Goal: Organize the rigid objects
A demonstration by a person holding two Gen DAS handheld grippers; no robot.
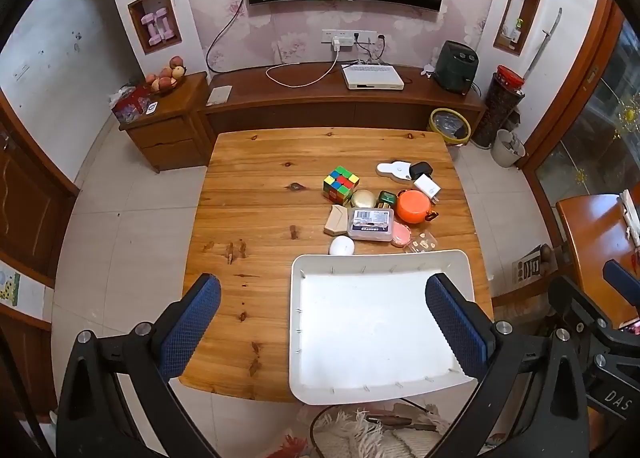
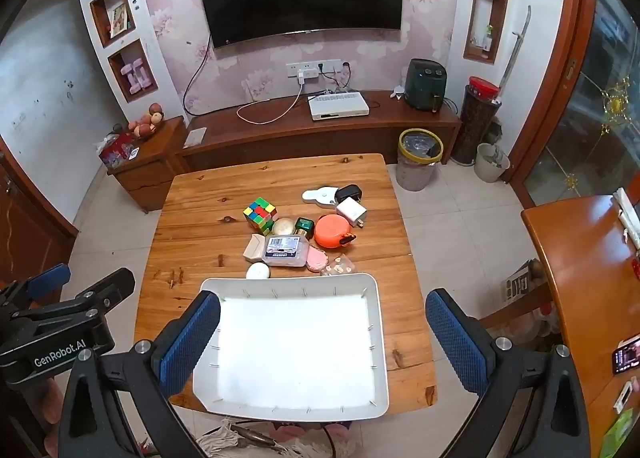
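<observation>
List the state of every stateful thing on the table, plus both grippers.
White plastic tray: empty.
Clear lidded plastic box: closed, flat.
Multicoloured puzzle cube: scrambled, outside the tray.
Orange round case: closed.
Left gripper: open, holding nothing.
Right gripper: open, holding nothing.

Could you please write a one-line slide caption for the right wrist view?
Right gripper open above an empty white tray, small items such as a cube clustered beyond on the table.
</observation>
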